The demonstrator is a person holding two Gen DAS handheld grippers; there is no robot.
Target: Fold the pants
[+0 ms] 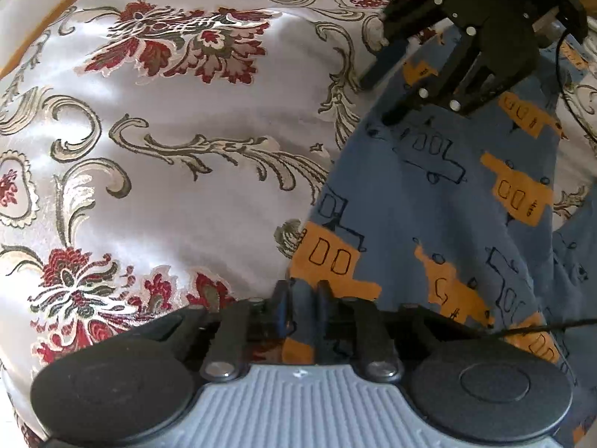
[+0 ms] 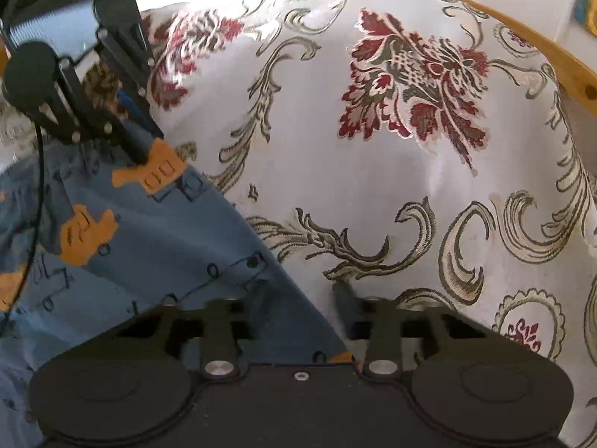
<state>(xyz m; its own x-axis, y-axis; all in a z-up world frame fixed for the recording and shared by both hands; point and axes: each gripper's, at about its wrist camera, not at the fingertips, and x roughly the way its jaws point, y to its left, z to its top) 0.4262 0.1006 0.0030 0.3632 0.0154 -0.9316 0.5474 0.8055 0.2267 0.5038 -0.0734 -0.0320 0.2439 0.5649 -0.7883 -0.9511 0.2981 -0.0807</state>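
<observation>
Left claw (image 1: 304, 298) is seen pressed together, pinching the near edge of the pants (image 1: 440, 205), blue cloth caught between its fingers. Right claw (image 2: 302, 298) is seen spread, one finger over the pants (image 2: 156, 246) and one over the bedspread (image 2: 373, 156), straddling the edge; nothing is pinched there, though the tips are partly hidden. The pants, blue with orange bus prints, are laid flat on the flowered satin bedspread (image 1: 168, 171), a wooden frame (image 2: 522, 48) beyond it. Cloth is judged light, soft, limp; the satin beneath probably slippery, so sliding is likely. Hold is best taken at edges or corners, both layers pinched together.
</observation>
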